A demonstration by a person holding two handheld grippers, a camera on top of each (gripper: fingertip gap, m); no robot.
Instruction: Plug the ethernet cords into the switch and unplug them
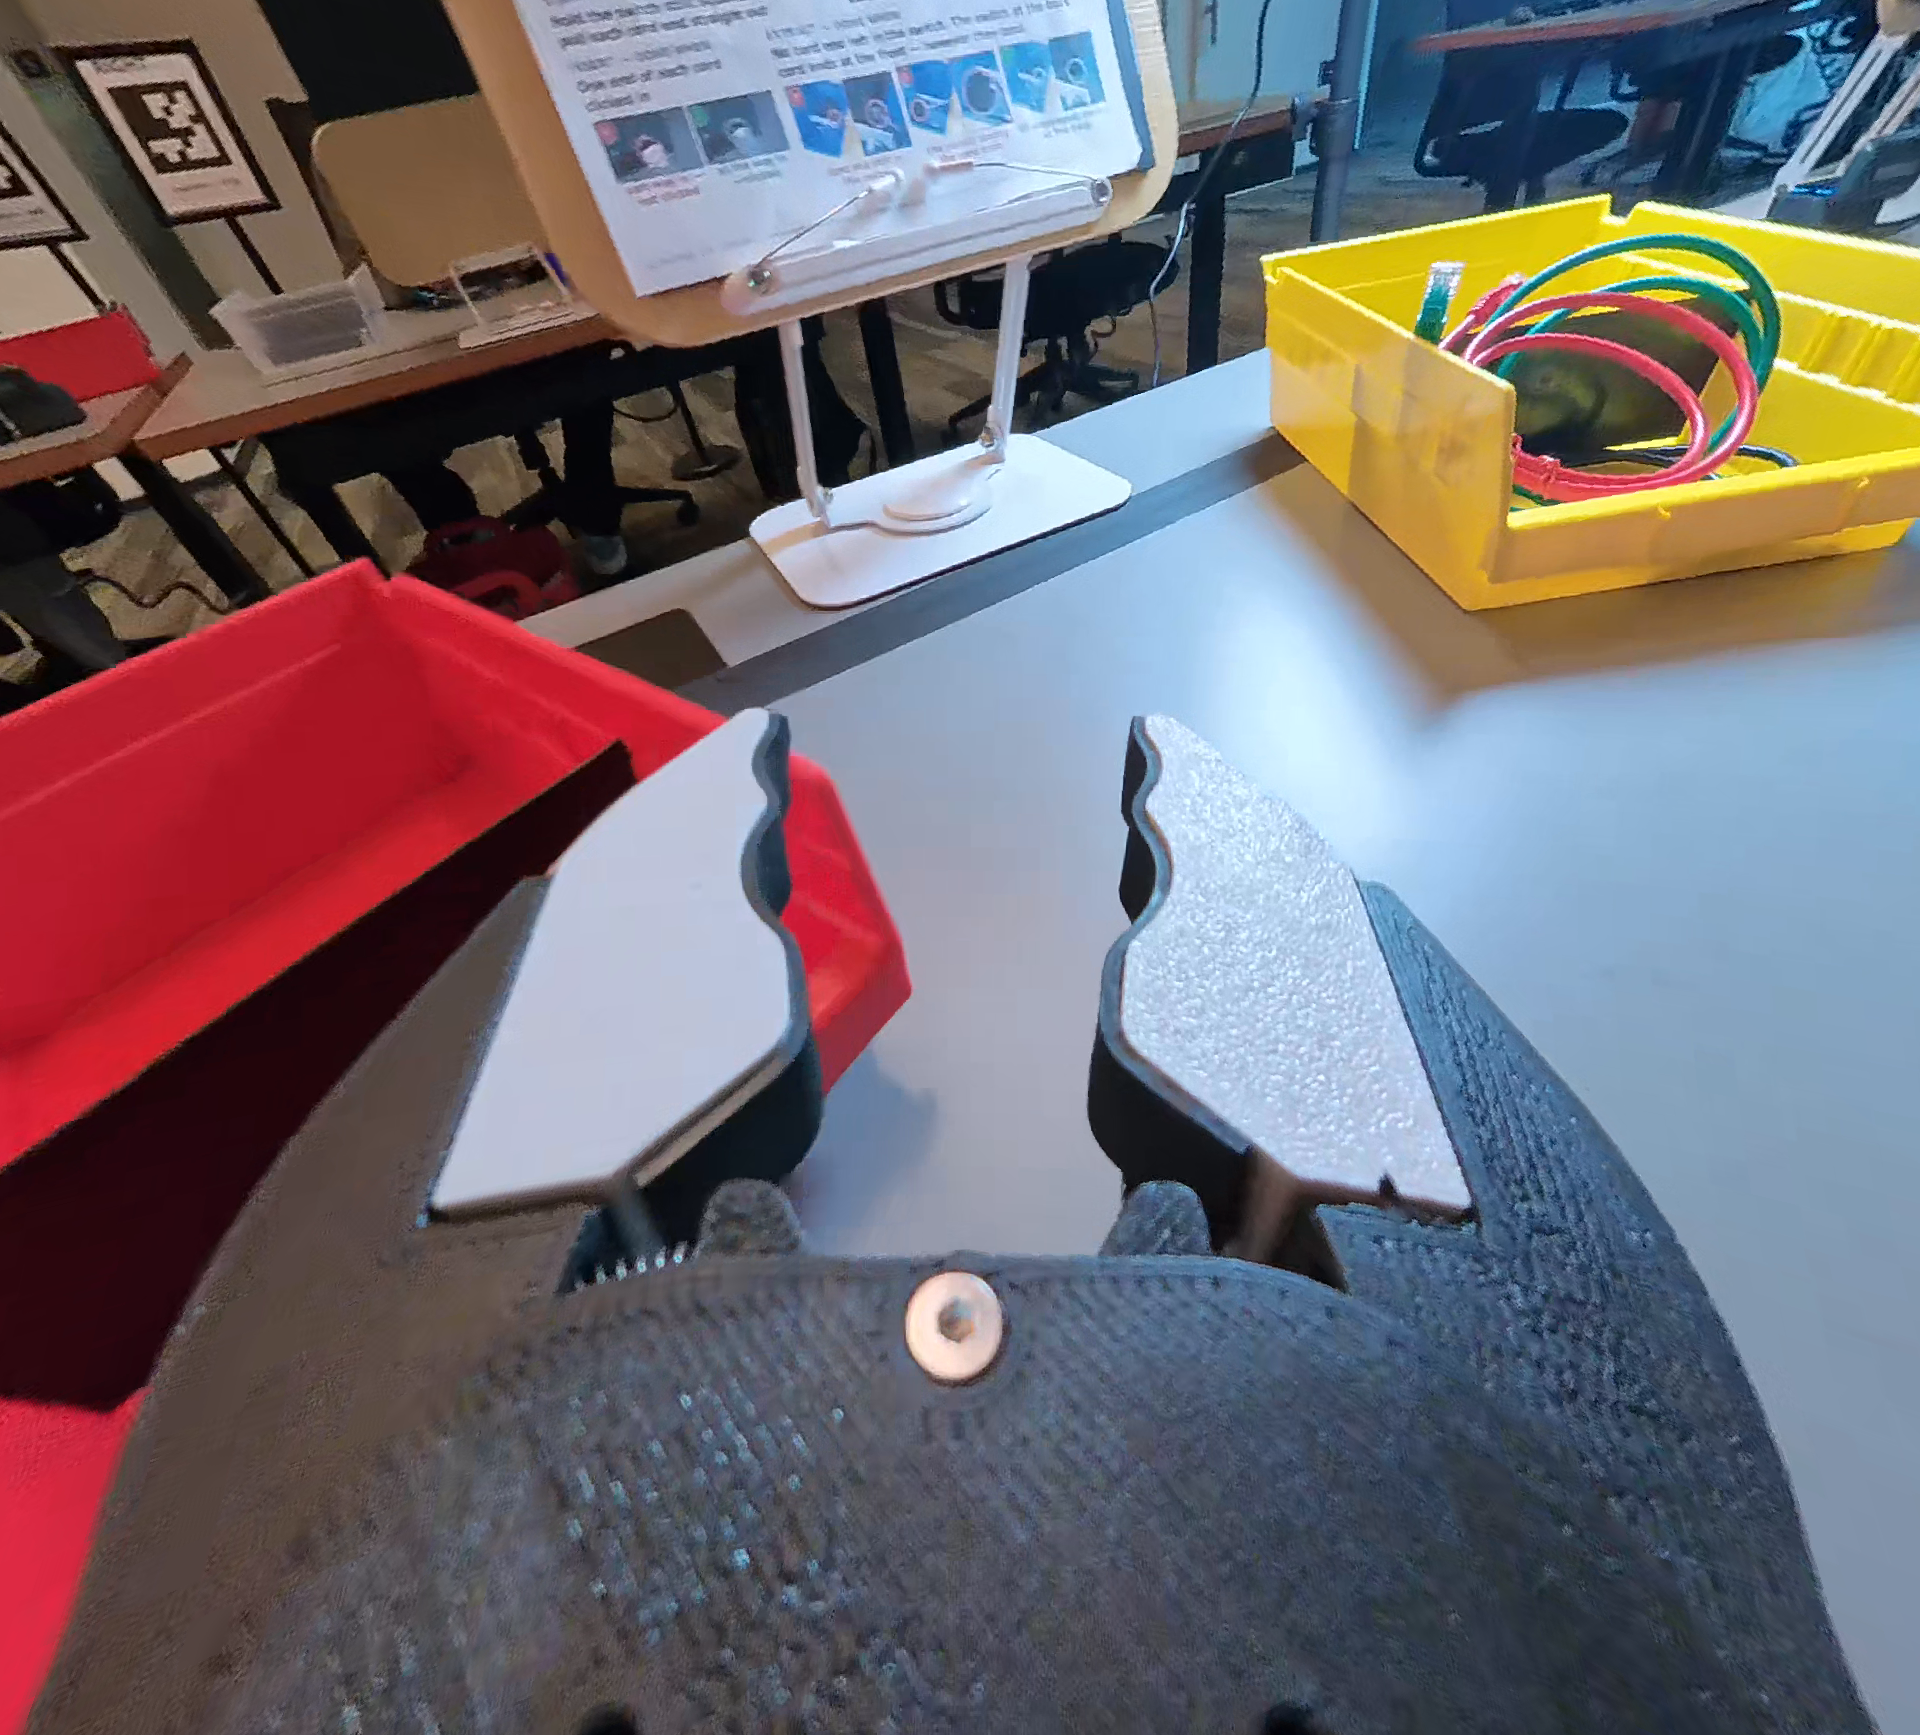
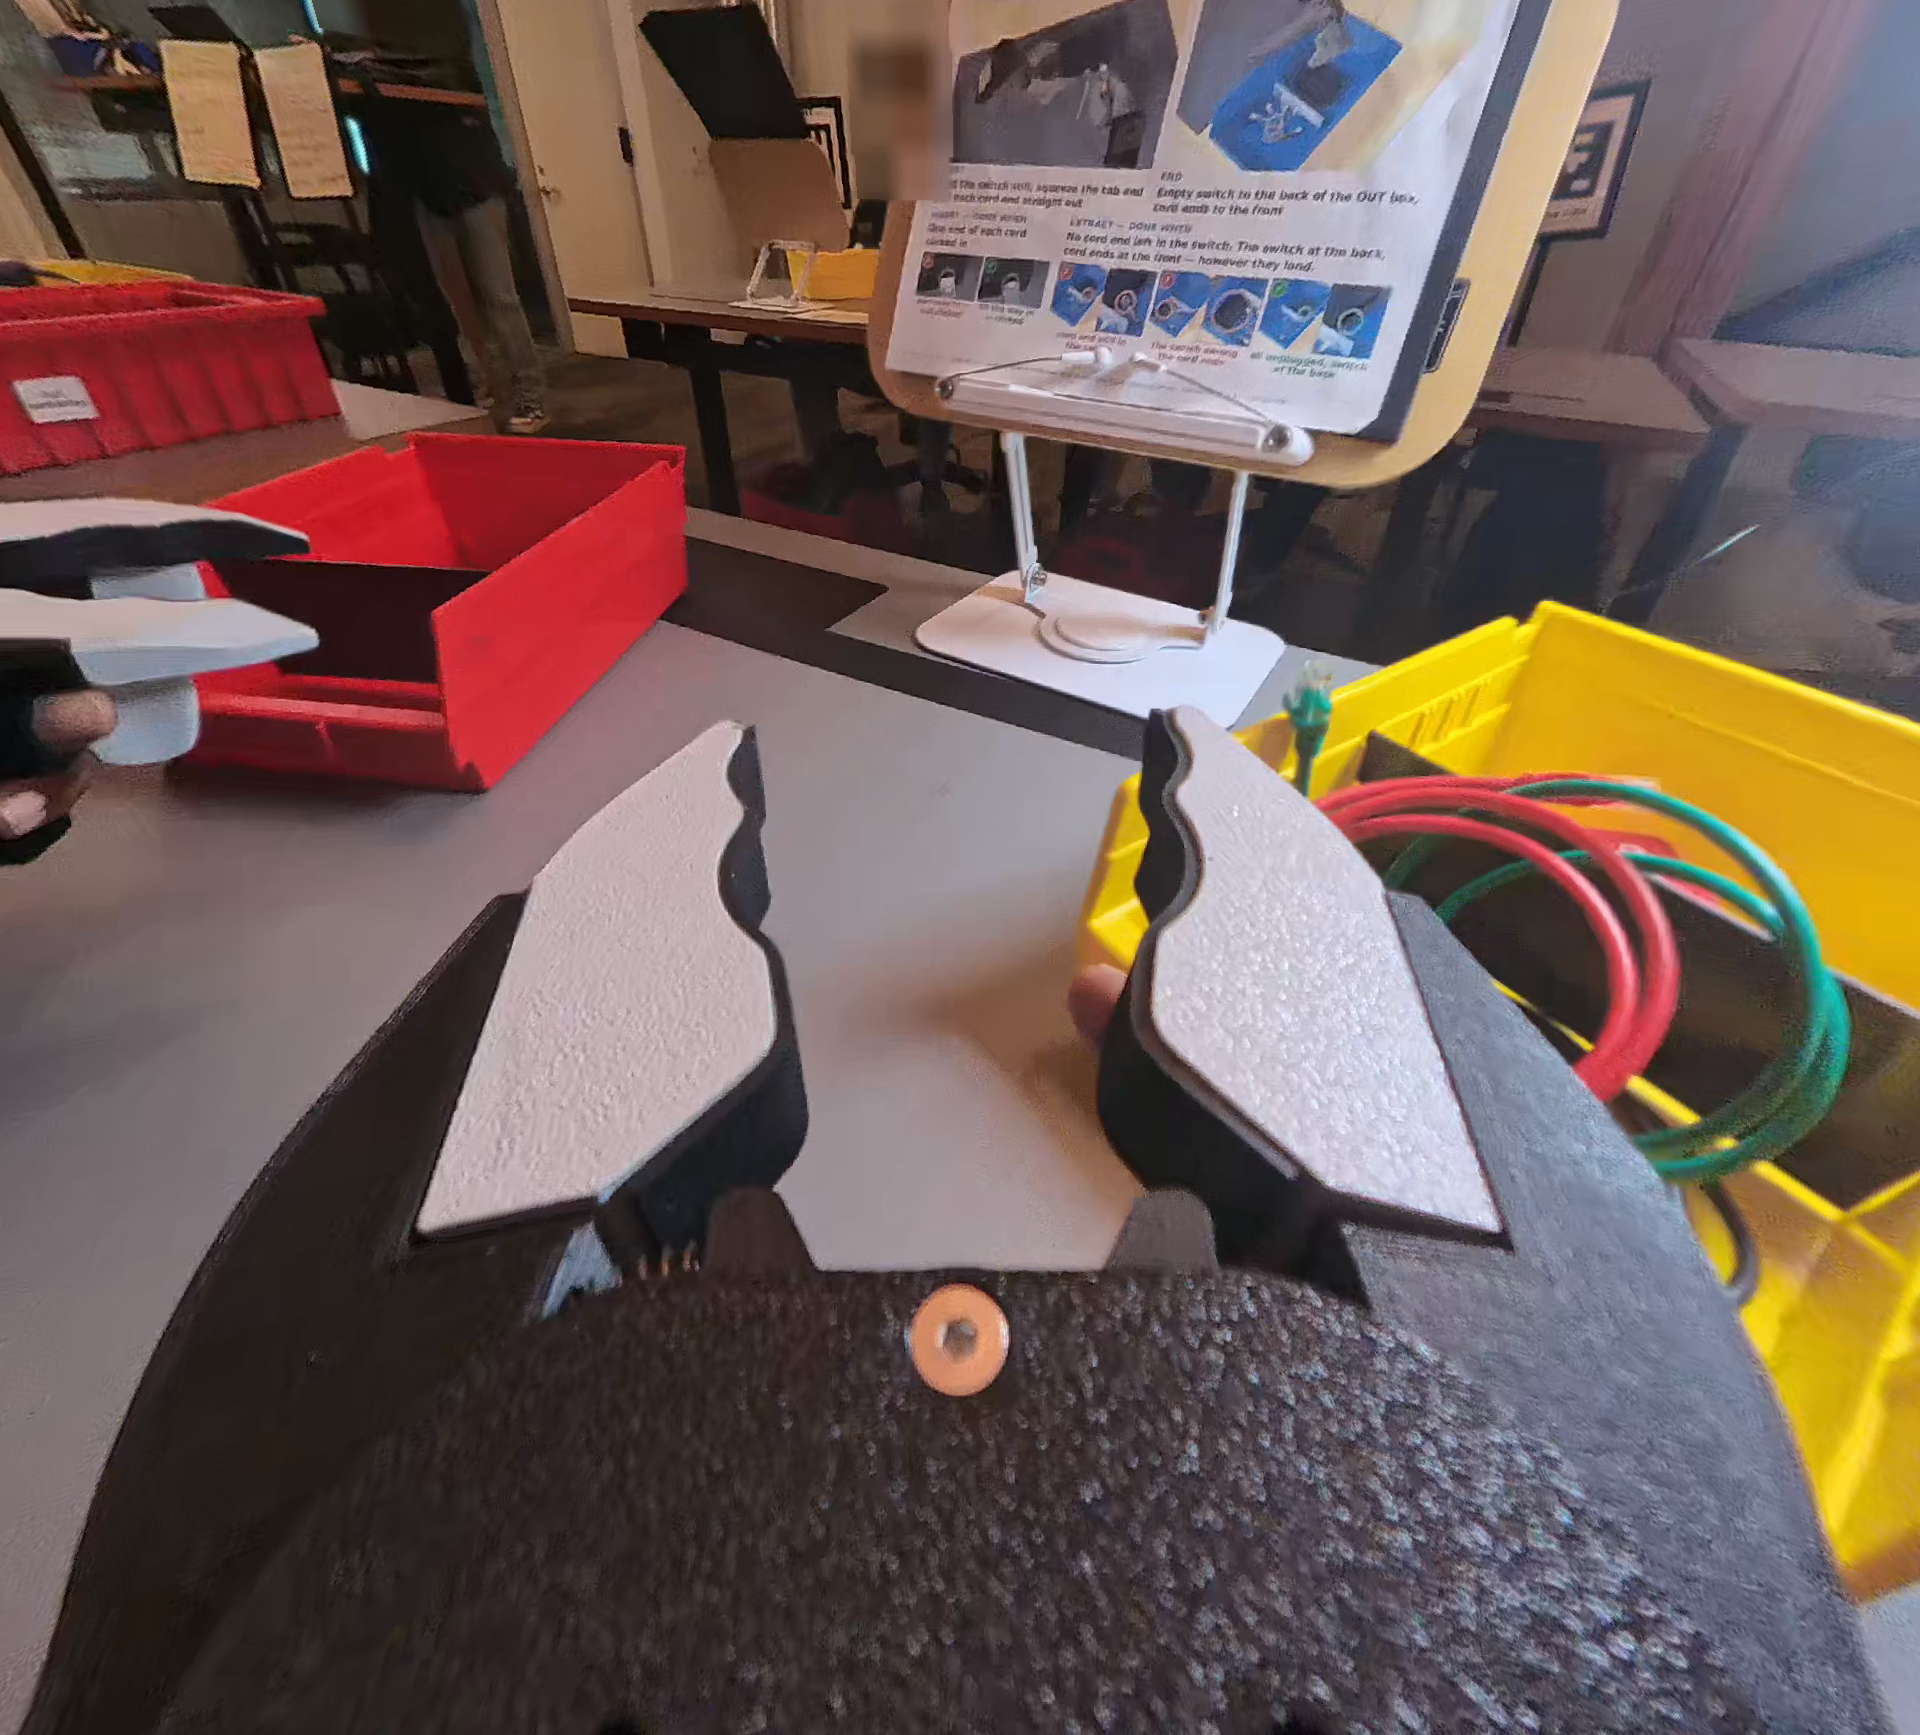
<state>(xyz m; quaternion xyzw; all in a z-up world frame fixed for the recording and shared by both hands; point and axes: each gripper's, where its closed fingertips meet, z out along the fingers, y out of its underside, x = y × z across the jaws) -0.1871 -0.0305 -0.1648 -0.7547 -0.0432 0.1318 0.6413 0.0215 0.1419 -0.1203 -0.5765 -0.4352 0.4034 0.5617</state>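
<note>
Red cords (image 2: 1621, 937) and green cords (image 2: 1808, 1010) lie coiled in a yellow bin (image 2: 1662, 698) at the right, over a dark object (image 2: 1714, 1010) that is mostly hidden. In the left wrist view the coils (image 1: 1621, 335) and the yellow bin (image 1: 1382, 397) sit at the far right. My left gripper (image 1: 956, 740) is open and empty over the grey table (image 1: 1351, 854), beside the red bin (image 1: 260, 802). My right gripper (image 2: 956, 729) is open and empty over the table, just left of the yellow bin. The left gripper (image 2: 307, 589) also shows at the left edge there.
A red bin (image 2: 561, 605), open at the front, stands on the left of the table. A white stand (image 2: 1101, 636) holding an instruction sheet (image 2: 1195, 127) stands at the back between the bins. Other tables, chairs and a red crate (image 2: 156, 366) are beyond.
</note>
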